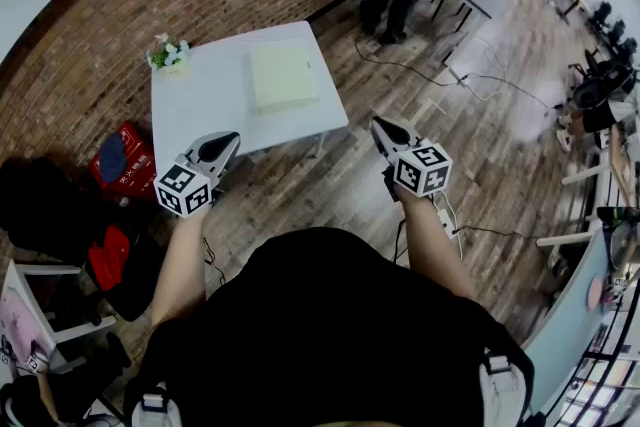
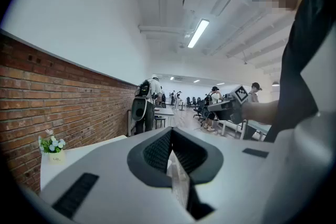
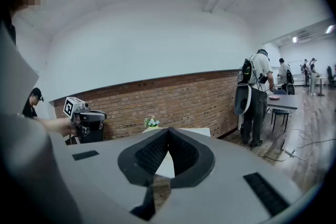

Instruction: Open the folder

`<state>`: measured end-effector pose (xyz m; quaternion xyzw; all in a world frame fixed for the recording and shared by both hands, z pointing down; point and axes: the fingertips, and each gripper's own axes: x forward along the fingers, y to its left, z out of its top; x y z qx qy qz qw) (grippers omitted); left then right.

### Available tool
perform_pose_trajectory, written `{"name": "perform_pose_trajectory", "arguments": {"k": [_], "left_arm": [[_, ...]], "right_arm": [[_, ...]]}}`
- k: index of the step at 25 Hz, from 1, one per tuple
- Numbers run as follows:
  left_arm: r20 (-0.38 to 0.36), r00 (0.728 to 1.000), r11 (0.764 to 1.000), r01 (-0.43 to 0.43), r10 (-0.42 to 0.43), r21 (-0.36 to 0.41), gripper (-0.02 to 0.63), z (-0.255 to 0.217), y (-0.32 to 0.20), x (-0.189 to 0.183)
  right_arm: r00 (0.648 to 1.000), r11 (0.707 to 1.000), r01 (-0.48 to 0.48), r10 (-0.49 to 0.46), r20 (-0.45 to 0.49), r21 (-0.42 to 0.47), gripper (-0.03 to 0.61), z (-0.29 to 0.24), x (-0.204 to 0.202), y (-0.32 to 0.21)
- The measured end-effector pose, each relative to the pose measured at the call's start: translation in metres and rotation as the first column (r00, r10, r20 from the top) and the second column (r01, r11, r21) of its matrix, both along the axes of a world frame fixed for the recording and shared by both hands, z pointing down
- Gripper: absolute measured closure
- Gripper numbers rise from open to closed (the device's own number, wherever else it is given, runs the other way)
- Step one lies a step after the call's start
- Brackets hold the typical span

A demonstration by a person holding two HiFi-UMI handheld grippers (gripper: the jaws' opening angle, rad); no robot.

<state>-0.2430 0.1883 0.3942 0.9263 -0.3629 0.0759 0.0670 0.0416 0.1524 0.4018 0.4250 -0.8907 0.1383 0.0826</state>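
Left gripper (image 1: 228,141): jaws closed tip to tip, ribbed black pads, nothing between.
Right gripper (image 1: 380,127): likewise closed, empty.
Folder (image 1: 284,75): flat pale-yellow rectangle, shut, on white table (image 1: 200,110), well apart from the 2 grippers.
Pot (image 1: 170,60): table corner, holds white flowers.

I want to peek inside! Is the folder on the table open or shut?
Shut. The folder lies flat on the white table, cover down; no inside pages show.

Bright, even indoor light from ceiling tube lamp (image 2: 198,33) at 1 o'clock, left gripper view. Soft shadows. Heavy fisheye bending; black corners. Focus sharp.
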Motion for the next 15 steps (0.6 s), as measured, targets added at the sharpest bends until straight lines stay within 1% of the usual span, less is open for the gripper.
{"name": "perform_pose_trajectory", "arguments": {"k": [8, 15], "left_arm": [[-0.017, 1.0, 1.0, -0.005, 0.005, -0.015, 0.601, 0.004, 0.0, -0.007], [-0.018, 1.0, 0.999, -0.021, 0.021, -0.029, 0.601, 0.005, -0.005, -0.024]], "right_arm": [[1.0, 1.0, 0.0, 0.0, -0.012, -0.009, 0.555, 0.005, -0.013, 0.003], [0.998, 0.998, -0.059, 0.059, -0.001, -0.007, 0.555, 0.002, -0.021, -0.005]]}}
